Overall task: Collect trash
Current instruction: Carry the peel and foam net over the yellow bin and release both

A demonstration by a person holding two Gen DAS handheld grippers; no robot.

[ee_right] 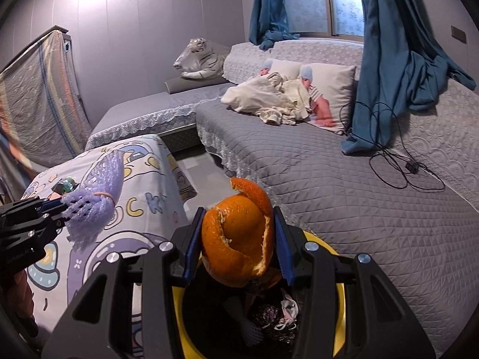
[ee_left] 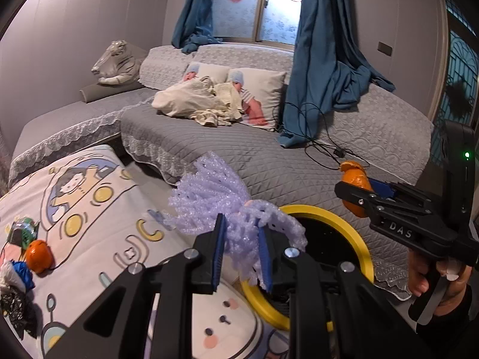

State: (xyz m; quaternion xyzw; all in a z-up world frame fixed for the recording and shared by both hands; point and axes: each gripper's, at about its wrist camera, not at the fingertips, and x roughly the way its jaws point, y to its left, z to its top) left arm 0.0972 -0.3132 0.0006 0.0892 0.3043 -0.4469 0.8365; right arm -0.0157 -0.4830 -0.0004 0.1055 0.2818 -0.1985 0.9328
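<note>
My left gripper (ee_left: 241, 249) is shut on a purple foam fruit net (ee_left: 209, 197) and holds it at the near rim of a yellow-rimmed black trash bin (ee_left: 363, 245). The left gripper also shows in the right wrist view (ee_right: 61, 208), with the net (ee_right: 98, 197). My right gripper (ee_right: 238, 239) is shut on an orange peel (ee_right: 239, 236) and holds it right above the bin (ee_right: 339, 308), which has trash inside. The right gripper appears in the left wrist view (ee_left: 356, 197) with the peel (ee_left: 354, 182).
A cartoon-print cloth (ee_left: 98, 227) covers a surface at the left, with another orange peel (ee_left: 39, 255), a green wrapper (ee_left: 22, 232), blue-white trash (ee_left: 16, 275) and black crumpled trash (ee_left: 15, 305). A grey quilted sofa (ee_left: 269, 155) with pillows, curtains and a black cable (ee_left: 323, 146) lies beyond.
</note>
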